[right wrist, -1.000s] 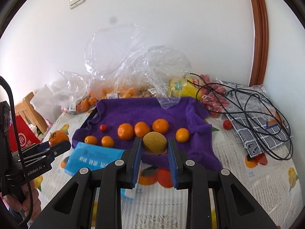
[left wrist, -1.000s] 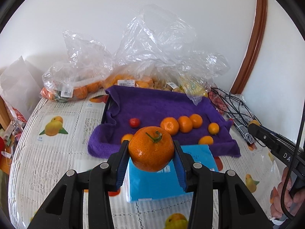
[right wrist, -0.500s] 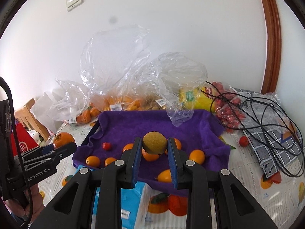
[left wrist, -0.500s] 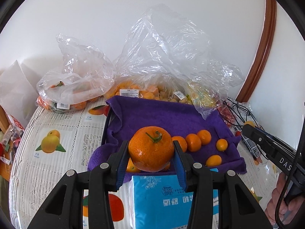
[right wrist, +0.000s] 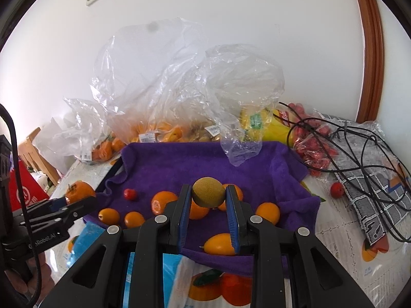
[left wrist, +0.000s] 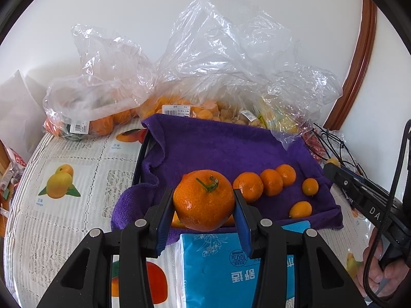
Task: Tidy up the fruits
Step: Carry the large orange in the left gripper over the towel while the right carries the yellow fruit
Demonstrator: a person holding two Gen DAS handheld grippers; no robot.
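Fruit-print tablecloth (left wrist: 77, 154), purple towel (left wrist: 218, 148); left gripper (left wrist: 203, 205) clamps tangerine (left wrist: 204, 200), right gripper (right wrist: 208, 206) clamps brownish fruit (right wrist: 208, 192); plastic bags (left wrist: 218, 64) behind.

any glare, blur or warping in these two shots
Left wrist view: sharp and evenly daylit, white glare on the crumpled plastic bags, fisheye bending the door frame, black corners. Right wrist view: the same curvature, wall washed out at left, a dark smudge near the top, bags glinting.
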